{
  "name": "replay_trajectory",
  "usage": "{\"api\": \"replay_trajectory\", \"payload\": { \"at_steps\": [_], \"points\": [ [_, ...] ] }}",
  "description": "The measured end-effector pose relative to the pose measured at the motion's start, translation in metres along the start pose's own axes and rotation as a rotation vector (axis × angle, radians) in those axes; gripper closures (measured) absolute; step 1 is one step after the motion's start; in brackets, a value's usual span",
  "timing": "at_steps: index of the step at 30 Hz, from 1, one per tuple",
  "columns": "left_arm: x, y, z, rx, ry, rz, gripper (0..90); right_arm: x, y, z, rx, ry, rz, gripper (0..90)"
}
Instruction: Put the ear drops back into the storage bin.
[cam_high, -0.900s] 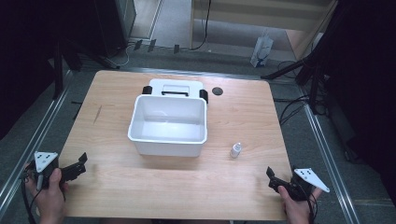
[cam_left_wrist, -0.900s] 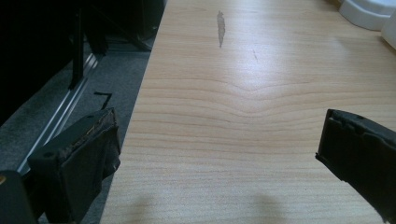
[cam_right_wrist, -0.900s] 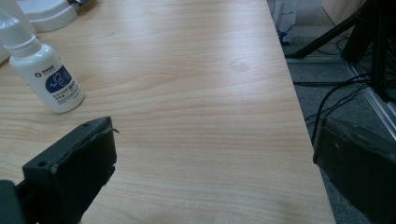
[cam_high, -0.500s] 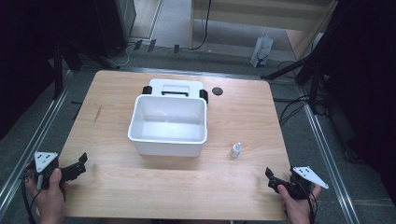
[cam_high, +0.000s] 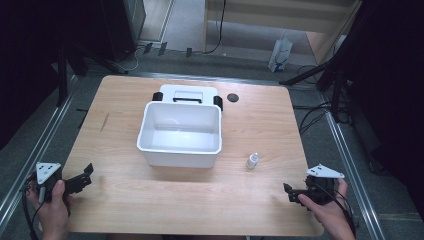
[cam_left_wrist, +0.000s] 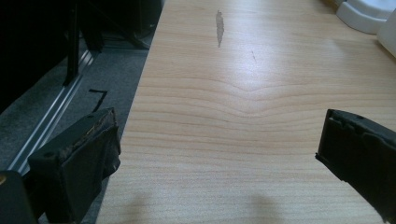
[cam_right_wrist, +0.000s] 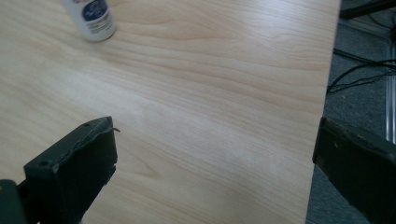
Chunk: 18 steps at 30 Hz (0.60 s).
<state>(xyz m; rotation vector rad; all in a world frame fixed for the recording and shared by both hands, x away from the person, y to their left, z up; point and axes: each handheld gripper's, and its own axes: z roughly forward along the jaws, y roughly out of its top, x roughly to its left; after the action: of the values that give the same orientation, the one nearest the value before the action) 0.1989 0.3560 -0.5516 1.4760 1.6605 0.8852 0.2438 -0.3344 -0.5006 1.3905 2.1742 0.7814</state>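
The left claw (cam_high: 86, 175) is held in a hand (cam_high: 50, 210) at the near left corner of the wooden counter (cam_high: 125, 200), and its jaws are spread wide with nothing between them; in the left gripper view bare wood is seen between the two jaws, with one jaw hanging past the counter edge over the grey floor (cam_left_wrist: 93, 84). The right claw (cam_high: 289, 192) is held in the other hand (cam_high: 327, 212) at the near right corner, and its jaws are likewise parted and empty. A small white bottle (cam_high: 253, 161) is stood upright on the counter ahead of the right claw and a little to its inner side, apart from it; in the right gripper view the bottle (cam_right_wrist: 93, 18) is seen beyond the claw's left-hand jaw, with a dark blue label on it. A white rectangular tub (cam_high: 181, 134) is set mid-counter, ahead of both claws and well apart from each, nearer the bottle than the left claw. Just behind the tub a white lid with black clips (cam_high: 189, 95) is laid flat, and a small dark round disc (cam_high: 232, 97) is seen beside it.
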Motion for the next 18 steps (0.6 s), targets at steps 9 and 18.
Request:
{"api": "replay_trajectory", "payload": {
  "at_steps": [9,18],
  "points": [
    [0.000,0.000,0.001,0.007,-0.001,-0.003,0.1,0.021,0.041,-0.002,0.256,0.055,-0.253,0.0],
    [-0.003,0.001,0.002,0.017,0.014,0.017,0.1,0.038,0.081,0.011,0.498,0.049,-0.371,10.4]
  ]
}}
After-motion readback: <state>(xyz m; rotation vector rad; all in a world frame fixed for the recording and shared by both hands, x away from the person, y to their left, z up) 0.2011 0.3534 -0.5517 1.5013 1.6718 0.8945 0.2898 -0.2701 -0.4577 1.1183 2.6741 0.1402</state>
